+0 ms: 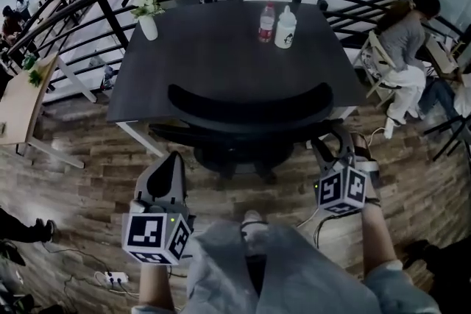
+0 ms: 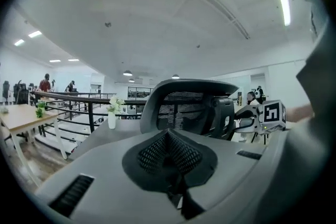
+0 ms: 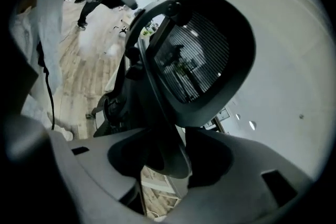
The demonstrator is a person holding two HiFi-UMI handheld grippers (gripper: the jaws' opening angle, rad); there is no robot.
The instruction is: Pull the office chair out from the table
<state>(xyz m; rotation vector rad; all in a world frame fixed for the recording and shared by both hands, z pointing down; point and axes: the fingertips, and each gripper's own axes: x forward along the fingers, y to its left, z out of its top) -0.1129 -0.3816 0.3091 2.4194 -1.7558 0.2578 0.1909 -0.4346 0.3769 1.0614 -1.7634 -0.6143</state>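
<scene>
The office chair (image 1: pixel 249 105) is sitting pushed in at the near edge of the dark table (image 1: pixel 213 48). The left tool (image 1: pixel 174 159) is hovering just short of the chair's left side, jaws closed on nothing. The right tool (image 1: pixel 335 140) is holding its jaws wide apart around a dark part of the chair's right side.

Open floor (image 1: pixel 88 180) flanks the chair (image 1: pixel 250 103), which seems tucked against the table (image 1: pixel 221 48) ahead.
</scene>
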